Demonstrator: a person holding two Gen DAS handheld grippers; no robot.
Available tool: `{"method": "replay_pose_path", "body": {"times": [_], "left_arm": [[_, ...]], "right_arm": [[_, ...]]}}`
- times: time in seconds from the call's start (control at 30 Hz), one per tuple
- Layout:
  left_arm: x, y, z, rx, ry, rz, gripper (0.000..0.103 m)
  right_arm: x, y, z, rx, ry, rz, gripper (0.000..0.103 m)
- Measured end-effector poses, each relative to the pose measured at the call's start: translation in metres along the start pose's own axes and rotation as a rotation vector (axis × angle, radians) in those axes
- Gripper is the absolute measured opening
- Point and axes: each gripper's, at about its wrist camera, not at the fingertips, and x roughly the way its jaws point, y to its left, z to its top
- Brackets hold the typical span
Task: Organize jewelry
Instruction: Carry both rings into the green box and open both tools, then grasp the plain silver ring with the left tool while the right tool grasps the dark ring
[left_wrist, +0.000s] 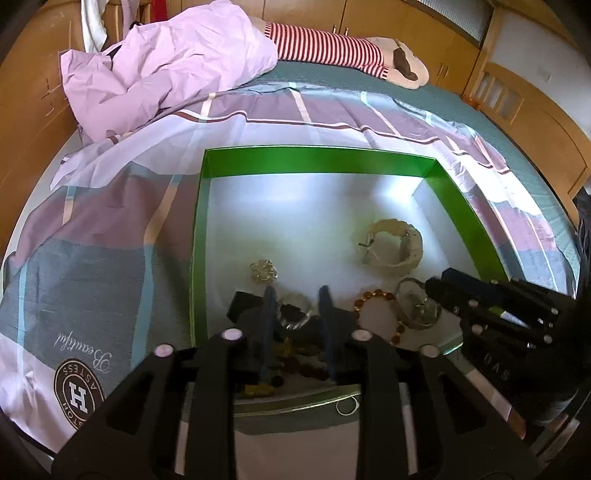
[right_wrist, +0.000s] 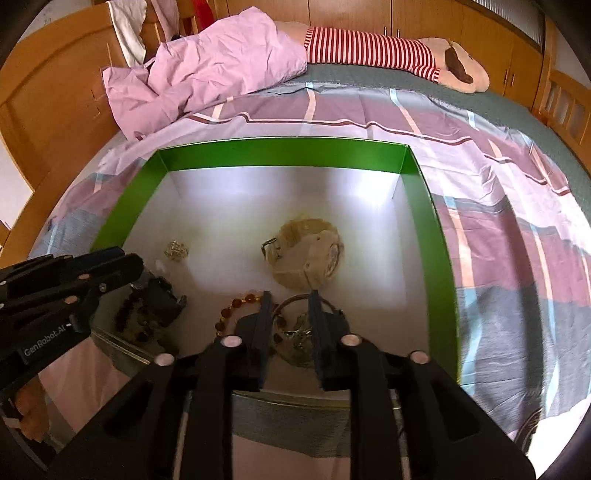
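A green box (left_wrist: 317, 157) (right_wrist: 280, 153) with a white floor lies on the bed and holds the jewelry. My left gripper (left_wrist: 297, 295) is open over its near left part. A clear bracelet (left_wrist: 295, 314) lies between its fingers, with a black watch (left_wrist: 242, 304) (right_wrist: 162, 299) and dark beads beside it. My right gripper (right_wrist: 290, 299) (left_wrist: 448, 286) is open over a clear bangle (right_wrist: 295, 325) (left_wrist: 417, 304) on the floor. An amber bead bracelet (left_wrist: 376, 314) (right_wrist: 236, 310) lies between the two grippers. Farther in lie a beige watch (left_wrist: 393, 243) (right_wrist: 306, 254) and a small crystal brooch (left_wrist: 263, 271) (right_wrist: 176, 251).
The box sits on a purple and grey checked bedspread (left_wrist: 110, 221). A crumpled lilac cover (left_wrist: 166, 62) and a striped plush toy (left_wrist: 332, 48) lie at the far side. Wooden cupboards (left_wrist: 517, 110) ring the bed. The box's shiny near wall (left_wrist: 295, 404) runs under both grippers.
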Motion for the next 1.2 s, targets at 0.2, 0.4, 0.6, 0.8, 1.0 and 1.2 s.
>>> {"method": "replay_pose_path", "body": {"times": [0.2,0.4,0.6,0.8,1.0,1.2], "left_arm": [[-0.012,-0.003,-0.002,-0.001,-0.005,-0.009,0.044],[-0.036,-0.015,-0.023,0.028,0.026,-0.061,0.071],[-0.047,-0.024,-0.049,0.139,0.076,0.006,0.074],[-0.044,0.001,-0.052,0.060,0.119,-0.022,0.074],[-0.023,-0.028,-0.068,0.152,0.182,-0.017,0.065],[0.016,-0.048,-0.081,0.186,0.226,0.038,0.064]], "right_arm": [[-0.033,-0.008,-0.008,0.015,-0.061,0.000,0.054],[-0.065,-0.044,-0.043,0.114,-0.095,-0.024,0.060],[-0.059,-0.078,-0.078,0.189,-0.013,-0.100,0.060],[-0.042,-0.054,-0.088,0.040,0.055,-0.082,0.060],[-0.009,-0.039,-0.087,0.013,0.114,-0.087,0.060],[0.001,-0.037,-0.088,0.016,0.125,-0.100,0.060]]}}
